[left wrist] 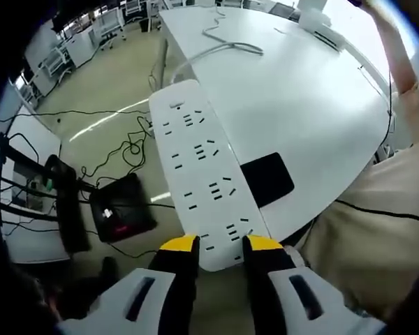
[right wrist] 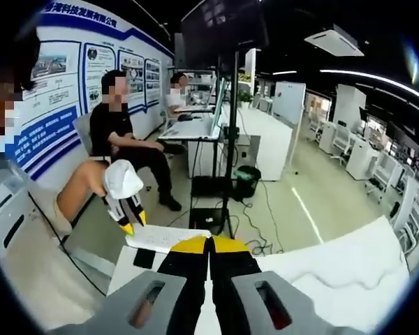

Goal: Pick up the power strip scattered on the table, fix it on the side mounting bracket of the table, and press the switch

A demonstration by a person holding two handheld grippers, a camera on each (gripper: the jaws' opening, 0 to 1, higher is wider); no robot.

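While the left gripper (left wrist: 220,244) pinches the power strip (left wrist: 202,171) above the table (left wrist: 314,105), the right gripper (right wrist: 210,244) is pressed together

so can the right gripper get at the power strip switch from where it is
Probably yes. The right gripper is shut and free, and the left gripper holds the power strip up off the white table, its face unobstructed. Which mark is the switch is unclear.

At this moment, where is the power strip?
In the left gripper view, the power strip is held at its near end by the left claw, lifted over the white table's edge, beside a black pad.
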